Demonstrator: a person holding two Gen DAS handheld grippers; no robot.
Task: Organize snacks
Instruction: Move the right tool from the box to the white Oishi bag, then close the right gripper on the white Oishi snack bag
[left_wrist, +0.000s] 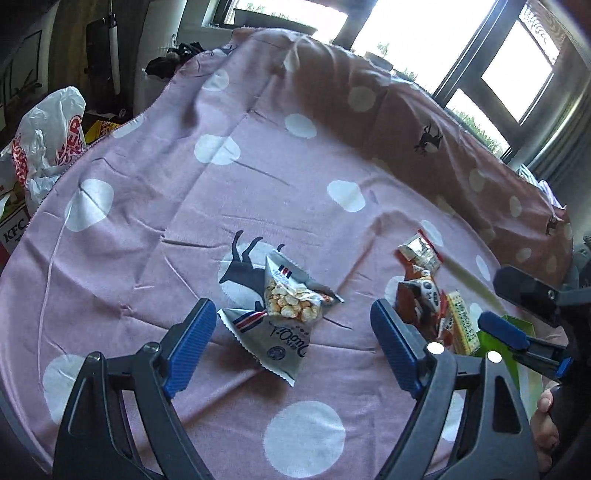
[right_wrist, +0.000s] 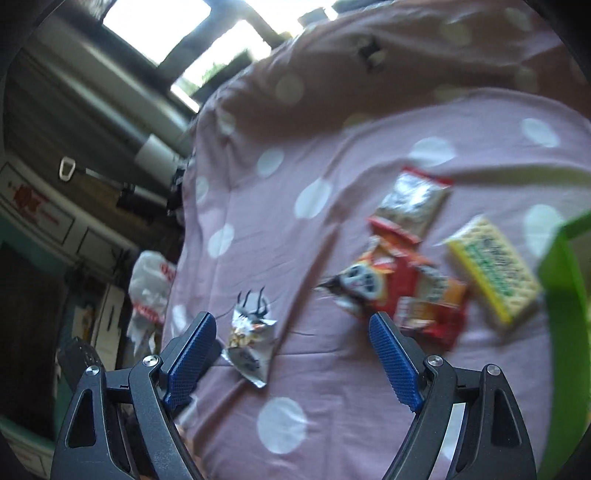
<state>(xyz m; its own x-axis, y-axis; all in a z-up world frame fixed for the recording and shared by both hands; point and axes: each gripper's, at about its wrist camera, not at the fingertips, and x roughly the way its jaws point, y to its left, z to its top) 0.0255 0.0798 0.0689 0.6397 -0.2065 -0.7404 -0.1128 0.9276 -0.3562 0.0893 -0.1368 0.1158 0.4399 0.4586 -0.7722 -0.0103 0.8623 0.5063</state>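
Lying btwn open left fingers (left_wrist: 293, 317): grey snack pkt (left_wrist: 273, 332).

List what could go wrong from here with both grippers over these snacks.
1. The two grey snack packets overlap, so the open left gripper may drag both.
2. The red packets lie heaped against the yellow cracker pack; a grab could scatter them.
3. The wrinkled bedsheet could snag fingers.

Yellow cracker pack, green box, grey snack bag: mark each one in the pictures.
yellow cracker pack (right_wrist: 495, 269), right wrist view, middle of its printed top face.
green box (right_wrist: 561, 295), right wrist view, its near wall.
grey snack bag (left_wrist: 288, 295), left wrist view, the clear window showing the snacks.
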